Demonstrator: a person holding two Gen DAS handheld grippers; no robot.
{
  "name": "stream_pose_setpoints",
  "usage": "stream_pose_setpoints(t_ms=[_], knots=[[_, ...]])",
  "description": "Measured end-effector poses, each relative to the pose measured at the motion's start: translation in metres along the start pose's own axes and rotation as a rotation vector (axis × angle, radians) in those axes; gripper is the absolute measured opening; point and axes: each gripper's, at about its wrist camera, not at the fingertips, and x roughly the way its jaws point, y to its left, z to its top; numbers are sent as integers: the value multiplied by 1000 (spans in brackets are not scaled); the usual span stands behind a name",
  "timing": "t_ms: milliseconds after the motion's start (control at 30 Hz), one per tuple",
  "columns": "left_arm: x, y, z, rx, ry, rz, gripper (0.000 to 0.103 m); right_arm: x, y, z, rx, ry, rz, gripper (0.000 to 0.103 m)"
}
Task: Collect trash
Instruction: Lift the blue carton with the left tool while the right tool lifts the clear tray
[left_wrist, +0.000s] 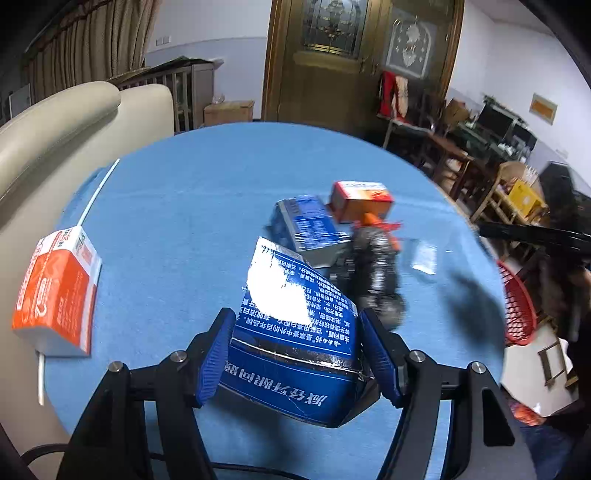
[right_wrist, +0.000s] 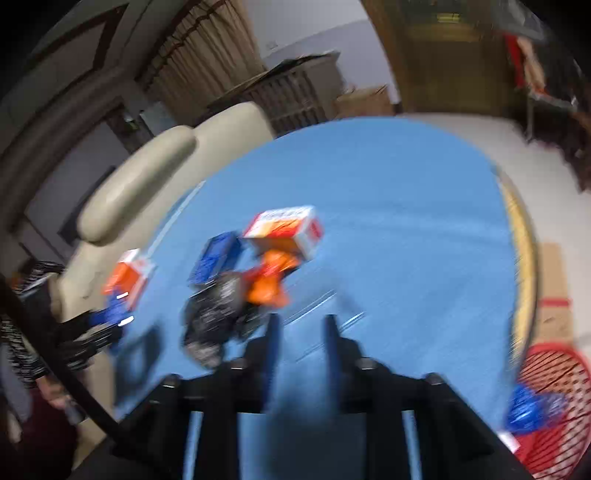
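A round bench (left_wrist: 192, 206) covered in blue is seen before a beige sofa (left_wrist: 59, 122). The blue carton (left_wrist: 295, 343) is clamped by the left fingers (left_wrist: 218, 354). The right fingers (right_wrist: 271, 350) stand apart, empty; a red basket (right_wrist: 554, 402) lies at four o'clock.

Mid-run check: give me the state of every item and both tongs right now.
Left tongs: shut on the crushed blue carton, lifted off the table.
Right tongs: open, nothing between them.
Orange box by the sofa: on the blue table, on its side.
Blue box: on the table, uncollected.
Orange box on the pile: uncollected.
Black wrapper: crumpled, on the table.
Red basket: blue trash inside.
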Motion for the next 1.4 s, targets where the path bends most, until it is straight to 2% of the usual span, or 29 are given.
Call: stream_pose_setpoints(t_ms=[33, 67, 133, 200, 300, 367, 467, 567, 633, 667, 733, 800, 867, 933, 1000, 1100, 1267, 1400], knots=[[6, -8, -1, -2, -5, -5, 70, 0, -2, 2, -3, 1, -10, 91], [2, -10, -3, -4, -10, -9, 70, 1, -6, 4, 19, -16, 2, 94], [-3, -15, -3, -8, -24, -22, 70, 8, -13, 7, 95, -12, 42, 94], [-5, -20, -3, -10, -28, -30, 70, 24, -20, 9, 212, 58, 33, 94], [-7, -25, -1, -5, -34, -23, 70, 41, -23, 11, 370, 116, 56, 94], [-9, -27, 0, -4, -44, -23, 70, 51, -22, 15, 441, 145, 22, 94], [-11, -30, -2, -16, -44, -32, 70, 64, -18, 23, 496, 161, -24, 93], [-13, -34, -7, -18, -41, -50, 70, 74, -15, 26, 514, 151, -108, 93], [-14, -38, -8, -12, -38, -60, 70, 77, -17, 24, 550, 136, -90, 92], [-15, -39, -9, -6, -39, -62, 70, 79, -16, 23, 559, 135, -82, 90], [-17, -43, -10, 5, -42, -60, 70, 81, -8, 23, 513, 134, -88, 69], [-18, -43, -10, 7, -46, -62, 70, 81, 10, 26, 374, 127, -121, 68], [-19, -43, -10, 0, -50, -64, 70, 83, 16, 25, 345, 147, -134, 67], [-19, -43, -10, -7, -50, -65, 70, 86, 13, 23, 373, 172, -118, 52], [-19, -43, -11, -10, -45, -68, 70, 88, 15, 24, 337, 177, -135, 46], [-20, -44, -12, -5, -44, -59, 70, 84, 15, 23, 309, 177, -137, 27], [-22, -41, -10, -15, -41, -65, 70, 64, 8, 6, 286, 224, -94, 24], [-19, -43, -10, -16, -30, -85, 70, 47, 6, -9, 235, 310, -20, 26]])
